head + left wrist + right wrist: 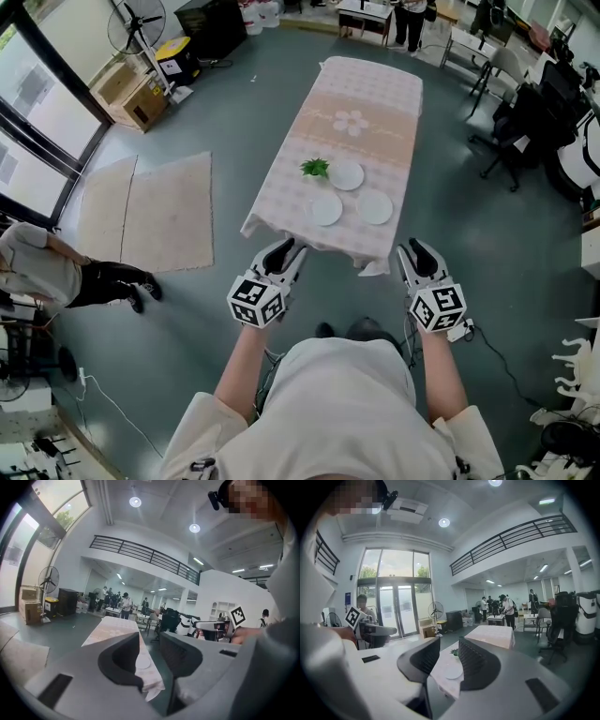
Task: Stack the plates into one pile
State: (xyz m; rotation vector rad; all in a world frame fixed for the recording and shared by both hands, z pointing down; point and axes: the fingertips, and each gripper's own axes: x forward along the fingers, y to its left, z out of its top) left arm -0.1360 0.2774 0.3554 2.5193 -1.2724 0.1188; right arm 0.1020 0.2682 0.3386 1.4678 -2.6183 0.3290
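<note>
Short of the bench's (367,89) near edge, the left claw (286,253) and right claw (413,251) both stand wide and empty, one off each near corner. Straight ahead, close behind that edge, three plates lie apart in a triangle: the near-left plate (325,209), the near-right plate (375,207), and the far plate (346,175) beside a green sprig (315,168). Each claw is nearest the plate on its own side, and the bench's far half is open room.

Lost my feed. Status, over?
Left gripper, right gripper open, empty. Three white round plates unstacked on pink-clothed table. Small green plant beside them.
</note>
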